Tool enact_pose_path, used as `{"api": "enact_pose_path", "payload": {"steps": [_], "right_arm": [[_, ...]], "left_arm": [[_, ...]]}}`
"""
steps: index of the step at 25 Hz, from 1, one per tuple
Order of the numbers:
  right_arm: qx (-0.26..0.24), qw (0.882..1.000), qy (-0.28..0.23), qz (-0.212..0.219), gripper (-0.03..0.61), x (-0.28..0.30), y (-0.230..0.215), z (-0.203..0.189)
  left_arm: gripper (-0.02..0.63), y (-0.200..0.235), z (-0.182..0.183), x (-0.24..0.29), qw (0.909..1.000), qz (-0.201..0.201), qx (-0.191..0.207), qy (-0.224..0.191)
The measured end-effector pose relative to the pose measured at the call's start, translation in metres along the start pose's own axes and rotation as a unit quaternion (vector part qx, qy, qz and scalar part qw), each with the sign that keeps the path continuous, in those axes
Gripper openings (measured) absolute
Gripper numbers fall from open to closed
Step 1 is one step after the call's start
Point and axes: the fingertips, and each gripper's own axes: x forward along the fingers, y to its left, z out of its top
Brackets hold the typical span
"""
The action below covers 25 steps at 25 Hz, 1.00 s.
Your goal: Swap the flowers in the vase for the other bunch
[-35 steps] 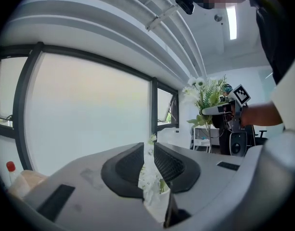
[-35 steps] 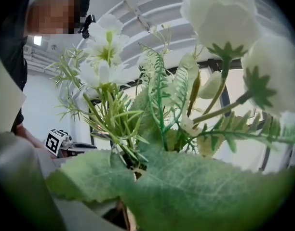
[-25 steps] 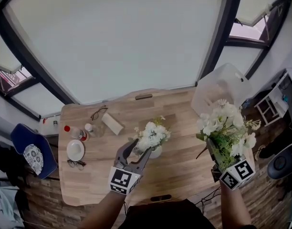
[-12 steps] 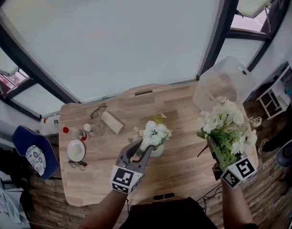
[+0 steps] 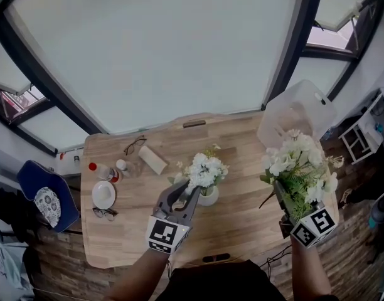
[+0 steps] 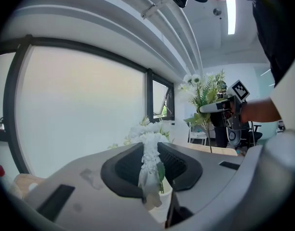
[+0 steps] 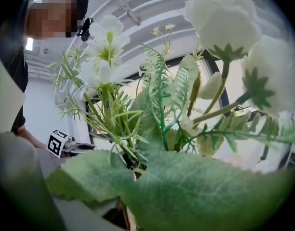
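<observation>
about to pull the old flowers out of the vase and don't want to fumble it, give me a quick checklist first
1. Left gripper around the vase flowers: ok, they stand between its fingers.
2. Grip closed on them: not ok, gaps show on either side.
3. Right gripper holds the other bunch: ok, upright, off the table.
4. Vase upright: ok.
5. Vase will stay down when you pull: cannot tell, nothing holds it.
</observation>
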Motion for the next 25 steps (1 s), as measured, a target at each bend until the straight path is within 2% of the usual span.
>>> {"api": "enact_pose_path", "payload": {"steps": [7, 14, 25], "right_arm": [[-0.005, 1.000, -0.007, 0.015, 0.124, -0.004, 0.014, 0.009], [-0.012, 1.000, -0.024, 0.012, 0.124, -0.016, 0.015, 0.020], [-0.018, 0.999, -0.044, 0.018, 0.124, -0.029, 0.019, 0.037]], "left_arm": [[0.084, 0.007, 0.027, -0.013, 0.9991, 0.027, 0.010, -0.030], [0.084, 0.005, 0.055, -0.023, 0.9968, 0.041, 0.021, -0.065], [0.084, 0.003, 0.078, -0.034, 0.9945, 0.053, 0.037, -0.082]]}}
